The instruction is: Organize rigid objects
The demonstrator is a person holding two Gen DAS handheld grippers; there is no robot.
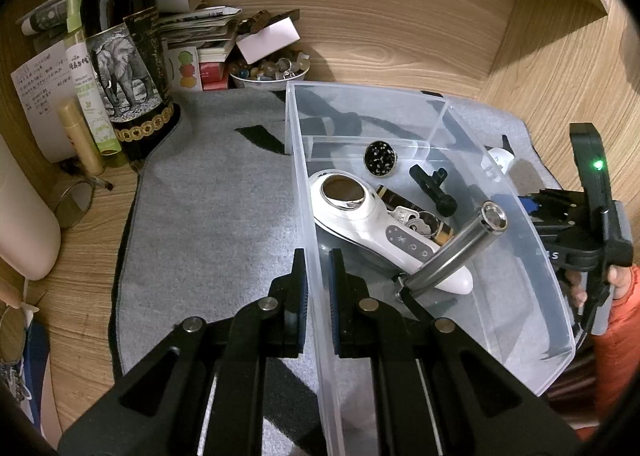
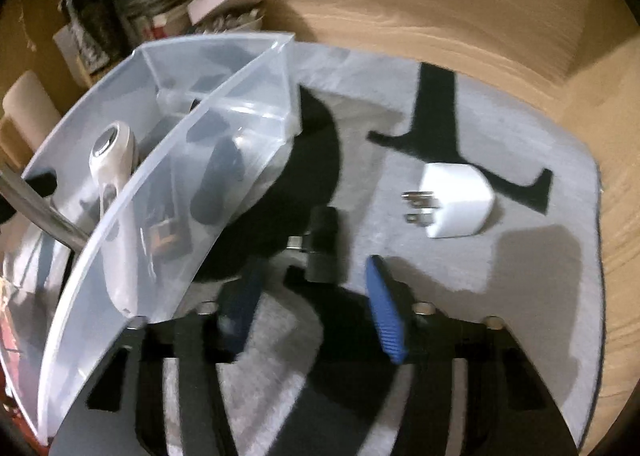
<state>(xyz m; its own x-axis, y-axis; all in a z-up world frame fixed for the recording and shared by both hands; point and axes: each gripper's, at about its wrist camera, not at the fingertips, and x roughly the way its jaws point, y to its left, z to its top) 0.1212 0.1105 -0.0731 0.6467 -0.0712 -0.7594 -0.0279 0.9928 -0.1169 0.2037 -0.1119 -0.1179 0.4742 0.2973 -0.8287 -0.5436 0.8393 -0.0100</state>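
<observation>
A clear plastic bin (image 1: 532, 256) sits on a grey mat (image 1: 208, 208). Inside lie a white handheld device (image 1: 372, 224), a metal flashlight (image 1: 460, 248), a round black speckled disc (image 1: 380, 158), a black clip (image 1: 432, 186) and keys (image 1: 412, 218). My left gripper (image 1: 317, 272) is shut on the bin's left wall. In the right wrist view the bin (image 2: 168, 160) stands at left. My right gripper (image 2: 316, 296) is open on the mat, with a small black cylindrical object (image 2: 323, 244) lying between its fingertips. A white plug adapter (image 2: 456, 200) lies further right on the mat.
A dark wine bottle (image 1: 124, 56), spray bottle (image 1: 86, 68), gold tube (image 1: 80, 136), stacked papers (image 1: 196, 28) and a bowl of beads (image 1: 268, 70) crowd the back left. A small mirror (image 1: 74, 202) lies at the mat's left. Wooden walls enclose the desk.
</observation>
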